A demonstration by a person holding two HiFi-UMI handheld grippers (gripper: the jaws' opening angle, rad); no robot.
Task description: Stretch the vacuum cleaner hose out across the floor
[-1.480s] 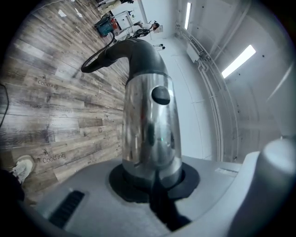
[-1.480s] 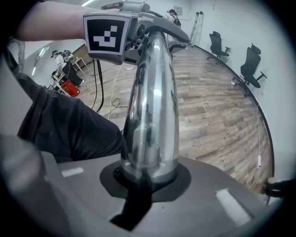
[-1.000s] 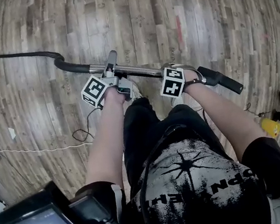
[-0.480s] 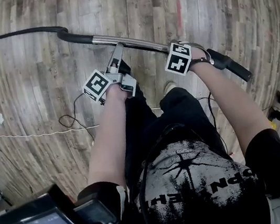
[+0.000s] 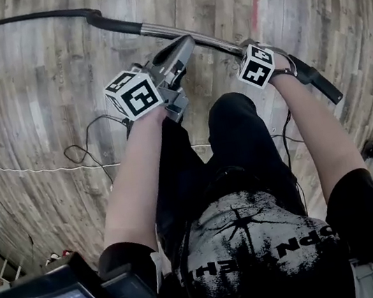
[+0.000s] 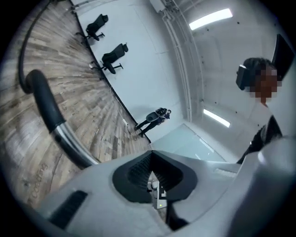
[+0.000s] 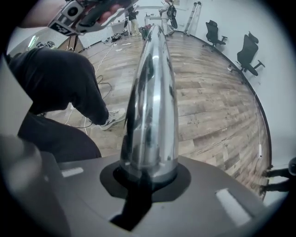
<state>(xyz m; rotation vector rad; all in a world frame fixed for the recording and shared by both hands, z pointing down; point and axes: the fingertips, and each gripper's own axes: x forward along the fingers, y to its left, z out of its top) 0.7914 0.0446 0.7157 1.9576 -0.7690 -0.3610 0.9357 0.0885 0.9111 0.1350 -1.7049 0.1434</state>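
A wood-plank floor (image 5: 40,120) runs to white walls (image 6: 148,55) with black office chairs (image 7: 247,55) along them; the white print on the person's black shirt (image 5: 258,239) is too distorted to read. The black vacuum hose (image 5: 23,20) trails left from the chrome tube (image 5: 181,34), which is held above the floor. The right gripper (image 7: 150,173) is clamped around the chrome tube, while the left gripper (image 5: 183,45), just below the tube, has its jaws together and empty, with thin cables (image 5: 84,151) lower left.
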